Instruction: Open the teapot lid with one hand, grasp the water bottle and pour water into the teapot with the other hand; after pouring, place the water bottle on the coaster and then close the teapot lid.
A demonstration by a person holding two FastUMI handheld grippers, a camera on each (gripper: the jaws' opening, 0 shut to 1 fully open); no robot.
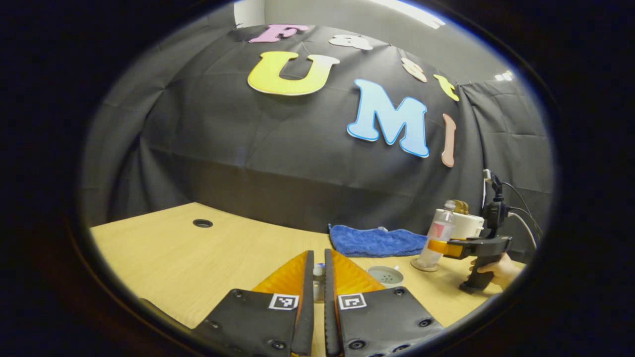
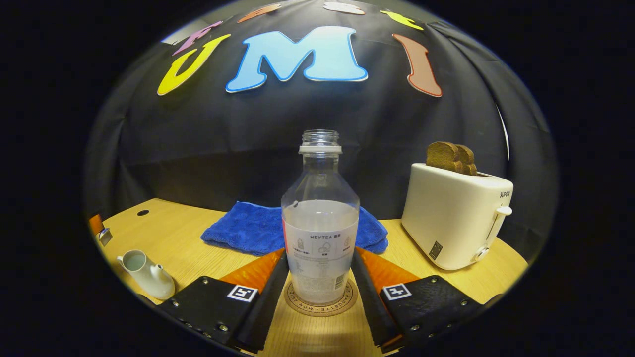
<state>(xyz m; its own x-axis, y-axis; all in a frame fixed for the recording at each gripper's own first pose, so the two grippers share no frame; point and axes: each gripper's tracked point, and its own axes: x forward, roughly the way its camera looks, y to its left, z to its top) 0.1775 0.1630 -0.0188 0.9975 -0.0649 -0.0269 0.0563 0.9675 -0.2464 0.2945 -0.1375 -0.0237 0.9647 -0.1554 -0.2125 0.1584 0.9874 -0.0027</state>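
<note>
Water bottle (image 2: 320,223) stands upright and uncapped on a round coaster (image 2: 297,306), at the centre of the right gripper view, about half full of clear water. The right gripper (image 2: 320,258) has its two fingers either side of the bottle's lower body, close against the label; whether they press on it or only flank it I cannot tell. In the left gripper view the same bottle (image 1: 436,238) appears at 3 o'clock on its coaster (image 1: 424,267), with the right gripper (image 1: 439,247) at its side and a hand (image 1: 501,270) on the grip.

Teapot (image 2: 146,273) sits at 8 o'clock in the right gripper view, white, its mouth uncovered, spout toward the bottle. In the left gripper view the teapot (image 1: 386,274) lies just beyond the fingers at 5 o'clock, its top open.

The left gripper (image 1: 318,270) has its fingers nearly together, a narrow slot between them, and a small pale object with a blue top sits in that slot; it is probably the teapot lid (image 1: 318,280), though it is too hidden to be sure.

A blue towel (image 2: 258,228) lies folded behind the bottle at 12 o'clock on the wooden table (image 2: 188,243). A white toaster (image 2: 454,218) with two brown slices of toast (image 2: 451,156) stands at 3 o'clock.
</note>
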